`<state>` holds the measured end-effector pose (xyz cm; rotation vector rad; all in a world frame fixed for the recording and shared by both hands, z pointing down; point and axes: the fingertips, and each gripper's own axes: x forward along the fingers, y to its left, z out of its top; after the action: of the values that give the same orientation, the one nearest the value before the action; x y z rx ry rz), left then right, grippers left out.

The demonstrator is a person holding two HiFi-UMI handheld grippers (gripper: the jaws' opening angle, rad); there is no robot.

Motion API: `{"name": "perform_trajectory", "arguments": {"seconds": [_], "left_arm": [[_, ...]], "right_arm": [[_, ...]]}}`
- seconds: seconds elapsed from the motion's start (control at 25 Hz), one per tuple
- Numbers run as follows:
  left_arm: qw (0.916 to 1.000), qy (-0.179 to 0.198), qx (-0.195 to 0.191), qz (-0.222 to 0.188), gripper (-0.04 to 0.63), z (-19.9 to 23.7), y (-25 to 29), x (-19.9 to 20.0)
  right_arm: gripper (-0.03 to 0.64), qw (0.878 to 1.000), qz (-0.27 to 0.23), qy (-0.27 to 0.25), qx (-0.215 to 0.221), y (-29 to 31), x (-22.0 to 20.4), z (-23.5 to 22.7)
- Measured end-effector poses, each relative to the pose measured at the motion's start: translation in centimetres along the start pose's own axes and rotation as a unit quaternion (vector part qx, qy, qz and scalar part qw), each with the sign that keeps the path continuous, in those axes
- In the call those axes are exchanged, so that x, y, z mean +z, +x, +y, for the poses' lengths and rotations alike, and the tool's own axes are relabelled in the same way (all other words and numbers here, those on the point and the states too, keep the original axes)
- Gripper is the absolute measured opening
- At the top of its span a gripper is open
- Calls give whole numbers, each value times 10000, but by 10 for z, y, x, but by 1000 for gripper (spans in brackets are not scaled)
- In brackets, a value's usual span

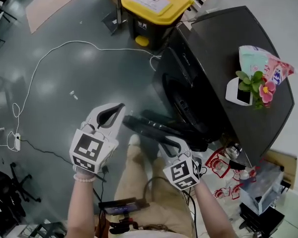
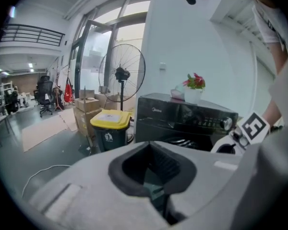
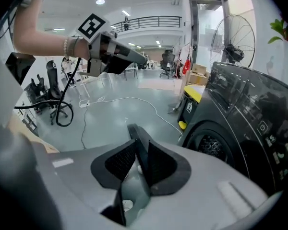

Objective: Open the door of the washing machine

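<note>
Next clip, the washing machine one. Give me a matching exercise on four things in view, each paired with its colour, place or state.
Things:
1. bin lid
2. flowers
3. white cable
4. door

Descriptions:
A. lying on the floor
B. yellow
C. swung open
D. on top of the washing machine

Pairs: 1-B, 2-D, 3-A, 4-C
</note>
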<state>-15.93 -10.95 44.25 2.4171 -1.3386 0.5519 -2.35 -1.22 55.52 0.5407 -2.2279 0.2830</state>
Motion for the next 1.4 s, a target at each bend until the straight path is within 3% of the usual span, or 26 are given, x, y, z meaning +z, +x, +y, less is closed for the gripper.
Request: {"name": "perform_trajectory", "arguments": {"seconds": [0.6,1.12,1.4], "left_arm": [[9938,-434,918,-451,-6,-31,-65,29],[9846,-611,1477,-702,-6,-54,-112,37],[9786,-626,1742,-897,-6,-62,-145,49]], "right_arm": [[83,9928,39,-876,811,-19,-23,59],[80,9806,198,-1214,1525,-35,-46,93],[71,9822,95,-1182,1460,-41,-40,88]]}}
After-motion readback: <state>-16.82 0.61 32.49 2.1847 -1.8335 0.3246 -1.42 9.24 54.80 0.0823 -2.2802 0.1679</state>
